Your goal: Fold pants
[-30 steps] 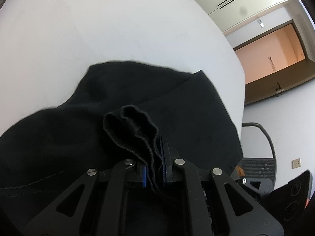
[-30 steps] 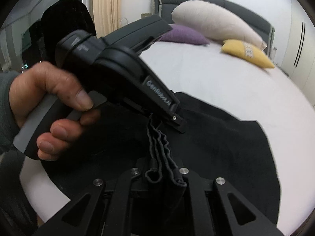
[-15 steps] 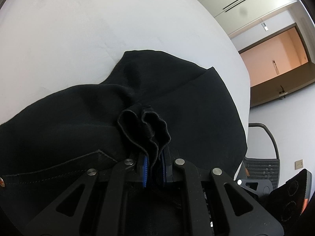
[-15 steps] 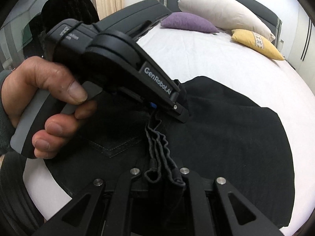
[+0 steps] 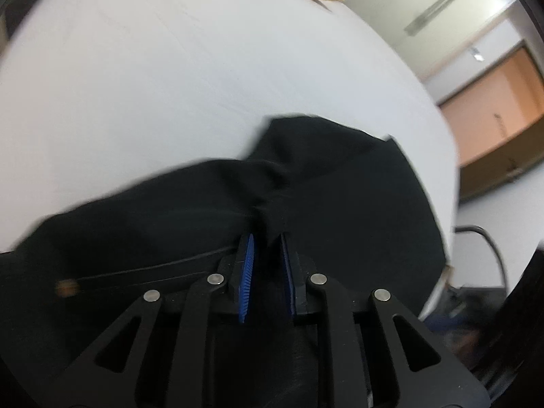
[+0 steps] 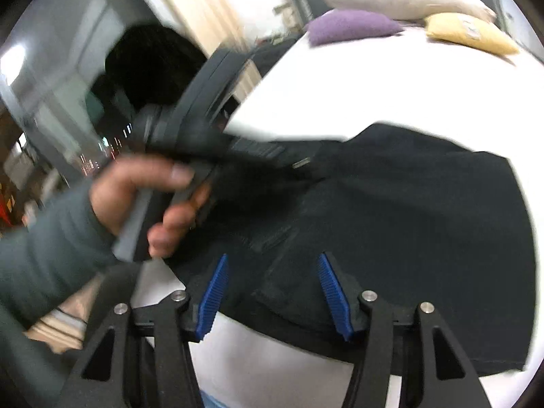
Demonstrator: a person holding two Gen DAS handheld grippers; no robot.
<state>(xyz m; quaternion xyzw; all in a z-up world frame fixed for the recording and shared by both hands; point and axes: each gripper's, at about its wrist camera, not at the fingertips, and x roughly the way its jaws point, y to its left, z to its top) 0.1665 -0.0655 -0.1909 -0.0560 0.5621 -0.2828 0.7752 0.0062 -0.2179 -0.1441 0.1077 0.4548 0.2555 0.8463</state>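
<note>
The pants (image 6: 408, 210) lie on the white bed (image 5: 204, 85), a black heap already doubled over on itself, with a stitched pocket seam and a small rivet showing near the closer edge. The right gripper (image 6: 272, 292) hangs just above the near edge of the cloth with its jaws opening; the blue pads (image 6: 212, 292) stand well apart and nothing is pinched between them, only fabric lying below. The left gripper (image 5: 267, 265) has its jaws narrow and just beginning to open, and a bunched ridge of the cloth rises into the gap at its tips; the pads look barely clear of it, so I judge the hold as slackening rather than firm. In the right view a hand (image 6: 146, 197) in a grey-green sleeve holds that gripper's handle over the far left of the cloth. The fabric looks like a soft, medium-weight weave: it drapes, bunches into ridges and will sag between two holds, but it should not slip much on ribbed pads. Thick places such as the waistband, pocket seam or a folded edge look the best places to grip, taking all layers together so the fold carries evenly.
</note>
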